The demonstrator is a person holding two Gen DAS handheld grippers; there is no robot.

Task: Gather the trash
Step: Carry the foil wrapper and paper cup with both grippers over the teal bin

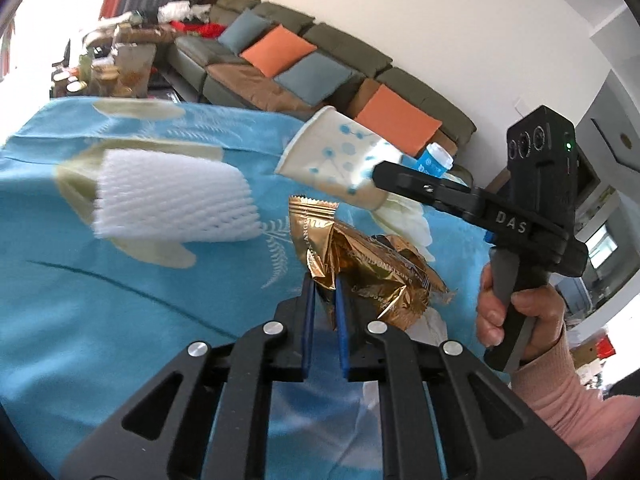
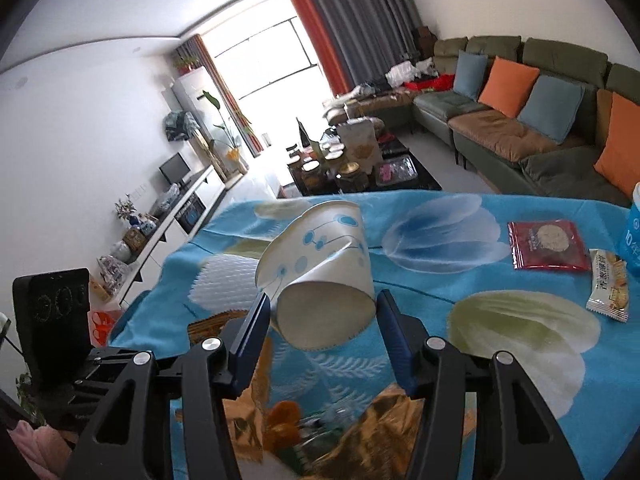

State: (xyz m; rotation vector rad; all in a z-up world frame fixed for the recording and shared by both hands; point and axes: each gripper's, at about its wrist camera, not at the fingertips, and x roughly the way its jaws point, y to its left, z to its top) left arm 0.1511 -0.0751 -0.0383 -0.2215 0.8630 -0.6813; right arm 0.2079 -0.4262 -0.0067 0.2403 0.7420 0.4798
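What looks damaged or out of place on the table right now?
The paper cup in the right gripper is dented, its wall creased inward. The left gripper holds a crumpled gold wrapper. A white foam net lies loose on the blue cloth. Nothing looks spilled.

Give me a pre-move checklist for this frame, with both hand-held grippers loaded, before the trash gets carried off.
1. Left hand-held gripper shut on the gold foil wrapper: ok, blue pads pinch its crumpled edge.
2. Right hand-held gripper holding the paper cup: ok, the pads squeeze its base end and the wall is dented.
3. Cup clear of the blue floral cloth: ok, the left wrist view shows it tipped in the air.
4. Wrapper fully lifted: cannot tell, its lower end is hidden.
5. Trash remaining on the cloth: not ok, white foam net, red snack packet and cracker packet remain.
6. Bin or bag in view: not ok, none visible.
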